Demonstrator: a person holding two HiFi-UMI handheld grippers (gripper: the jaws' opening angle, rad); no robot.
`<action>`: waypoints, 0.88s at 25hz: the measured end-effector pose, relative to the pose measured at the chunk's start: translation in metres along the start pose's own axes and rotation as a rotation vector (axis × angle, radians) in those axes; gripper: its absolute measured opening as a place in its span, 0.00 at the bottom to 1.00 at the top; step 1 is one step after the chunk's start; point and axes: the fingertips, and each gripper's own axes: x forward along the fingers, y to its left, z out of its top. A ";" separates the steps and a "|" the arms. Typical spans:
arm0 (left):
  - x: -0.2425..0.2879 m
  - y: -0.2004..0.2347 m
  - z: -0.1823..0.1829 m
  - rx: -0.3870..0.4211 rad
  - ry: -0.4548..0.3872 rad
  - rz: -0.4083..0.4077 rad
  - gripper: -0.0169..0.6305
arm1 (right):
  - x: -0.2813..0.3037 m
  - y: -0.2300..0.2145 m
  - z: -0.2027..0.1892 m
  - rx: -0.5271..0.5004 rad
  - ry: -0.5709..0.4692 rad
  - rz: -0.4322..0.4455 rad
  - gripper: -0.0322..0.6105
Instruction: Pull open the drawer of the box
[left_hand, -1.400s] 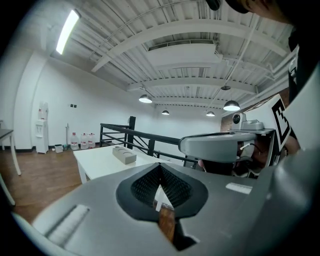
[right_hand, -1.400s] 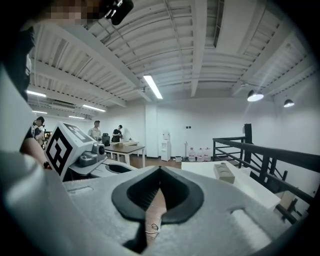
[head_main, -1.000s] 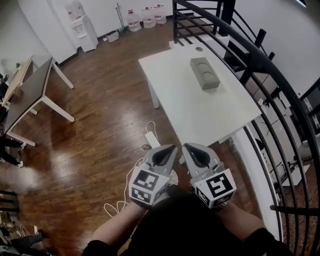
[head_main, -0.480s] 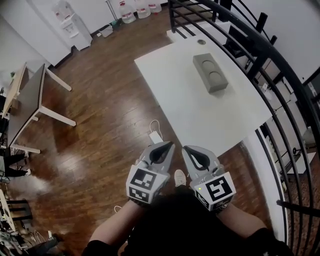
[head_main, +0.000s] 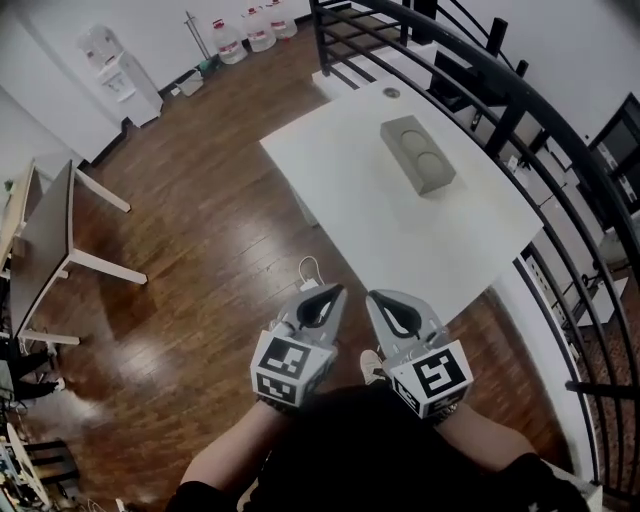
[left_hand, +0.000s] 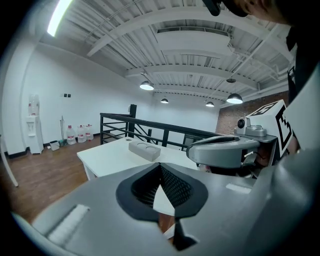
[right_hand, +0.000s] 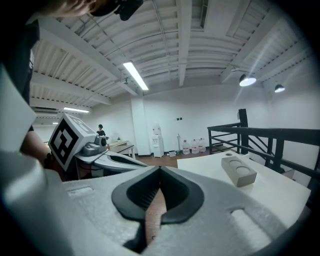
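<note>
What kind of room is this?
Probably an office or workshop loft: a white table, a water dispenser with spare water bottles near the wall, and a black railing along the edge.

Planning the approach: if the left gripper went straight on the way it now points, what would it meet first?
Open air first. The left gripper, shut and empty, points over the white table roughly toward the gray box; it may meet the box or pass above it, height being unclear.

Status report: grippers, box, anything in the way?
Left gripper and right gripper shut, empty, side by side short of the white table. Grey rectangular box with two round recesses lies on it, untouched. No obstacle between.
</note>
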 end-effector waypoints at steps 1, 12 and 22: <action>-0.004 0.008 0.000 0.004 -0.003 -0.015 0.05 | 0.007 0.004 0.001 0.002 -0.001 -0.017 0.04; -0.055 0.104 -0.005 0.090 -0.013 -0.271 0.05 | 0.085 0.077 0.013 0.061 -0.032 -0.296 0.04; -0.079 0.149 0.000 0.086 -0.011 -0.401 0.05 | 0.119 0.120 0.034 0.040 -0.003 -0.422 0.04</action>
